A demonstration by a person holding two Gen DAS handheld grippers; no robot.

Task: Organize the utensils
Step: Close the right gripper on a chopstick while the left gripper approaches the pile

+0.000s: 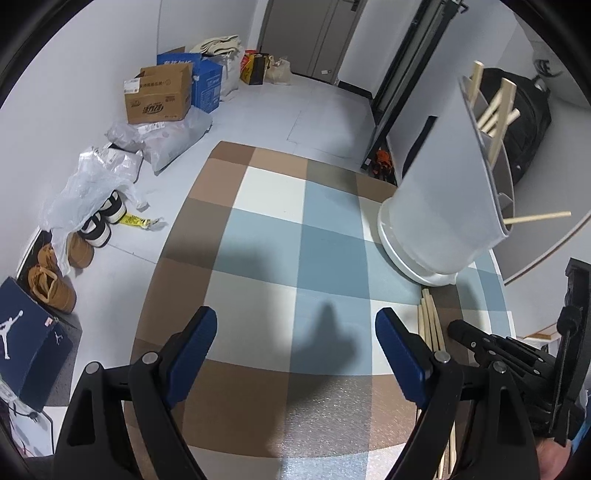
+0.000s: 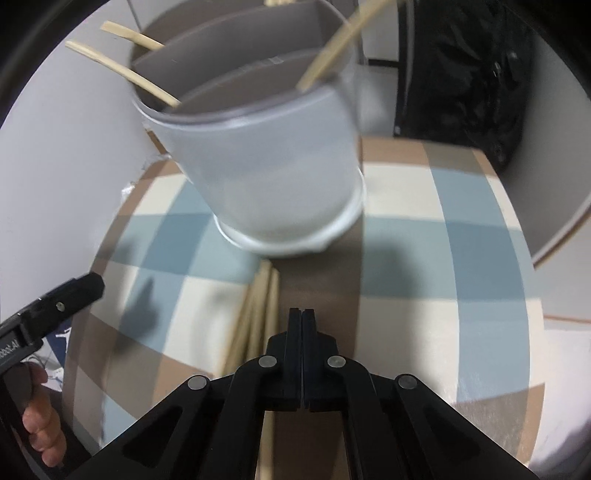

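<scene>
Here a white divided holder (image 2: 258, 177) stands at the far side of the checked desk (image 2: 424, 314), chopsticks (image 2: 122, 72) leaning in its compartments. Loose chopsticks (image 2: 258, 306) lie just near it. Right claw (image 2: 302, 314) is pressed together, empty; left claw (image 1: 295, 350) is spread.

Matt frosted plastic holder (image 2: 266, 173), pale wooden chopsticks (image 2: 258, 317), faintly textured checked table cover (image 1: 258, 236)

Domestic room, likely an entryway: beyond the checked counter (image 1: 266, 229), cardboard boxes (image 1: 159, 94), shoes (image 1: 79, 240) and plastic bags (image 1: 88, 184) lie on the floor; a door (image 1: 306, 33) stands behind them
</scene>
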